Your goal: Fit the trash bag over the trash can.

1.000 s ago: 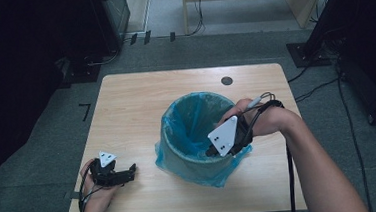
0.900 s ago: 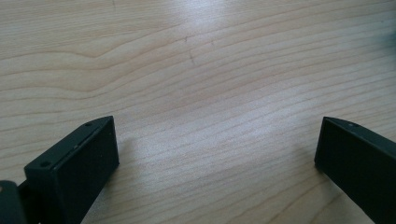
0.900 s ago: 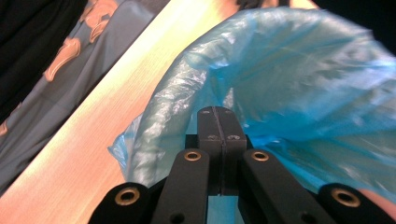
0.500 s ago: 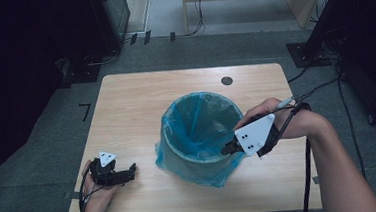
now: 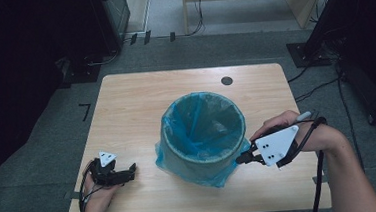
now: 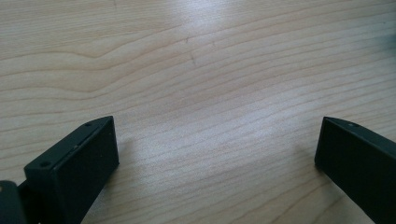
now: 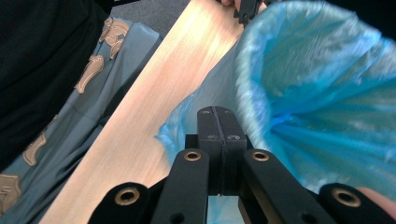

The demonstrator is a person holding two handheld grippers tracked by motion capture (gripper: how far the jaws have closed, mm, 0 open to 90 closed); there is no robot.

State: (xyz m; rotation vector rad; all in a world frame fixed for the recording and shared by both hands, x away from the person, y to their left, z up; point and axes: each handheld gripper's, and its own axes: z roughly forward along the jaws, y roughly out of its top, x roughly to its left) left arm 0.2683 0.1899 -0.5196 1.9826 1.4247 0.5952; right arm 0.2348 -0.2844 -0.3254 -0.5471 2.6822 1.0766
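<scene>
A round bin (image 5: 202, 130) lined with a blue bag (image 5: 197, 123) stands a little right of the desk's (image 5: 126, 105) middle, the bag's loose skirt spilling toward the near edge. The right claw (image 5: 242, 158) sits just beside the bin's right side, its jaws pressed together with nothing visible between them. The left claw (image 5: 130, 168) rests near the desk's near-left corner, jaws spread wide over bare wood. Open wood lies along the far and left edges.
</scene>
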